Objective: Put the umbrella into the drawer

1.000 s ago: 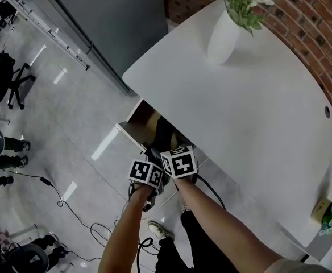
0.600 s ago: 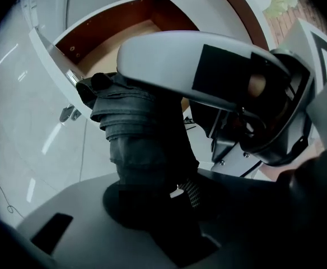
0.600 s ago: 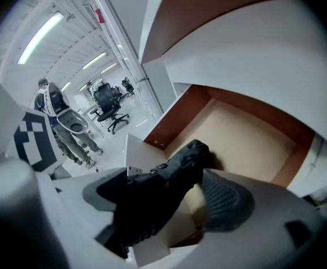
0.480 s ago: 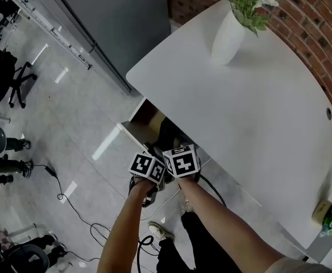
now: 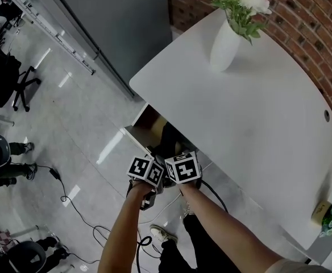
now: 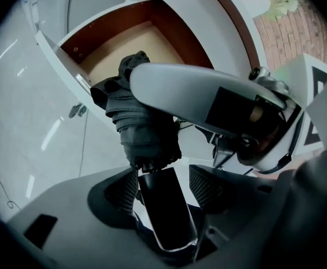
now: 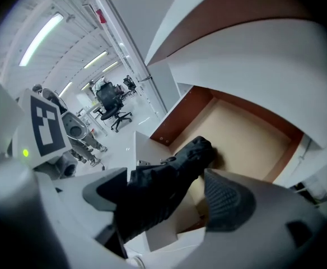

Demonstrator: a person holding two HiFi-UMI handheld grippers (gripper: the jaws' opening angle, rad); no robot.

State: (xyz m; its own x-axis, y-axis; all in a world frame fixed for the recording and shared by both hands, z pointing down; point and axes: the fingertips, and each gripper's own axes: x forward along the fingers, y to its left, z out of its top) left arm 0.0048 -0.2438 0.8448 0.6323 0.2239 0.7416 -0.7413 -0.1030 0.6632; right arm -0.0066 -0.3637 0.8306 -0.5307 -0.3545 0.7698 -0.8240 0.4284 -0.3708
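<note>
Folded black umbrella (image 6: 144, 130) (glossy handle (image 6: 166, 217)): left claw (image 6: 164, 186) is opening around it, right claw (image 7: 169, 198) gapes wide.

There is one umbrella (image 6: 144, 133), one open drawer (image 6: 124, 43), two grippers, namely the left gripper (image 6: 164, 188) and the right gripper (image 7: 166, 198), one white table (image 5: 268, 118), one vase (image 5: 224, 45) and one office chair (image 5: 1, 70)

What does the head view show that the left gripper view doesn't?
Only the head view shows the black wheeled office chair. Only the left gripper view shows the glossy black umbrella handle sitting between the left tongs, which are opening. Both show the open white drawer and the folded black fabric umbrella poking into it.
</note>
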